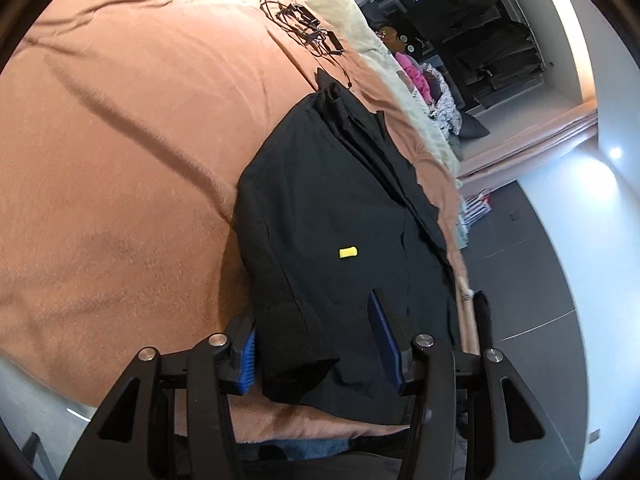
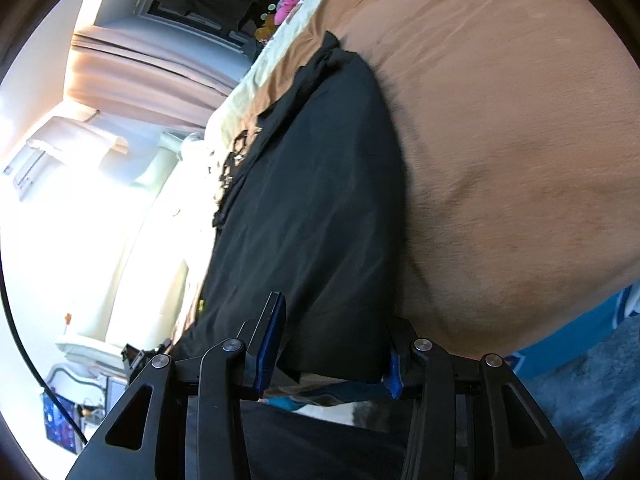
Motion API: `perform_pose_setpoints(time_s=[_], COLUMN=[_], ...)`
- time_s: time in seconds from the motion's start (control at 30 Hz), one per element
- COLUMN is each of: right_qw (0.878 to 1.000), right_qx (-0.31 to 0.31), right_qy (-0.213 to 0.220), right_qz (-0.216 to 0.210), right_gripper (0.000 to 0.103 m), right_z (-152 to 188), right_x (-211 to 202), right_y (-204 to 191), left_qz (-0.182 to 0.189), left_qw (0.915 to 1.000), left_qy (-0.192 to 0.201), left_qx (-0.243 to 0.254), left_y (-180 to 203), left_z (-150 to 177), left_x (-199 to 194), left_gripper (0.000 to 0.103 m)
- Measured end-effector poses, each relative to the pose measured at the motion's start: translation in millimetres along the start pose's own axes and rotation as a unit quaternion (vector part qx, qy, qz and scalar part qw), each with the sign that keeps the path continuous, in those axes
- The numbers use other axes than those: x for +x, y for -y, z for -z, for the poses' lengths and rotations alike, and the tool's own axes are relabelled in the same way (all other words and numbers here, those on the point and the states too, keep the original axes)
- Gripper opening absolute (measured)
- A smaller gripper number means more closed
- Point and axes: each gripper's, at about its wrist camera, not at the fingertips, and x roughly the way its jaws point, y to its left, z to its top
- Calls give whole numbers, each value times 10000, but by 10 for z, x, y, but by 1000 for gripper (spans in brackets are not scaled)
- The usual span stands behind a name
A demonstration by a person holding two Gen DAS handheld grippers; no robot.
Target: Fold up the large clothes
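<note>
Fingers (image 1: 386, 336) of both grippers stand half-open astride the black garment's (image 1: 332, 208) near edge, nothing clamped; both corners should be pinched evenly before lifting.

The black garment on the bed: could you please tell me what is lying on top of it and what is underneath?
On the black garment lies a small yellow tag. Beneath it is the orange-brown bedspread; whatever lies under the garment's middle is covered.
</note>
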Motion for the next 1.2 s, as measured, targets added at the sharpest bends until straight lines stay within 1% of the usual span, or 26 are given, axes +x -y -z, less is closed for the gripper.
perform_pose_setpoints(time_s=[0.07,0.13,0.23,0.27,0.37,0.43,0.5,0.57,0.6,0.63,0.67,0.73,0.83,0.9,1.03,1.13,1.2], right_qw=[9996,9993,9992,9992,9997,9993,9972,9946,9935,9933,9933,9931,9916,9916,9918,9908,9896], right_qx=[73,147,283,313,102,153,401,570,659,689,694,646,630,519,220,-71,-233], right_qy=[132,212,224,194,168,278,606,860,924,924,928,973,1130,1183,1247,1325,1382], right_qz=[-236,-256,-146,-150,139,200,176,104,14,-12,31,134,42,-2,-167,-260,-318], right_gripper=[44,44,44,45,45,44,44,26,8,7,6,5,4,4,4,4,4], right_z=[3,-5,10,27,62,40,13,-1,-10,-21,-31,-39,-74,-121,-198,-262,-282], right_x=[-2,-5,52,90,157,144,54,-35,-56,-56,-59,-75,-168,-245,-405,-551,-656], right_y=[-18,8,38,37,-76,-100,-61,-18,5,21,22,-1,-81,-176,-439,-716,-863], left_qz=[-184,-428,-778,-827,-963,-1017,-1104,-1139,-1169,-1181,-1174,-1122,-1057,-973,-689,-638,-529], left_qw=[9998,9990,9968,9965,9953,9947,9938,9933,9929,9927,9926,9930,9939,9946,9964,9956,9952], left_qy=[-22,-94,-149,-140,-92,-15,61,72,69,71,71,66,240,345,503,655,760], left_qx=[66,39,-33,-44,-81,-130,-133,-155,-194,-233,-297,-360,-186,-91,23,225,312], left_y=[6,-22,-101,-118,-151,-155,-149,-159,-179,-197,-220,-234,-122,-36,100,252,348], left_z=[0,6,8,7,-11,-28,-35,-34,-35,-31,-29,-28,-23,-42,-100,-98,-76], left_x=[34,90,144,149,143,128,118,123,127,125,121,104,8,-66,-281,-462,-637], left_gripper=[49,49,49,49,49,49,49,44,36,29,24,18,9,8,7,6,6])
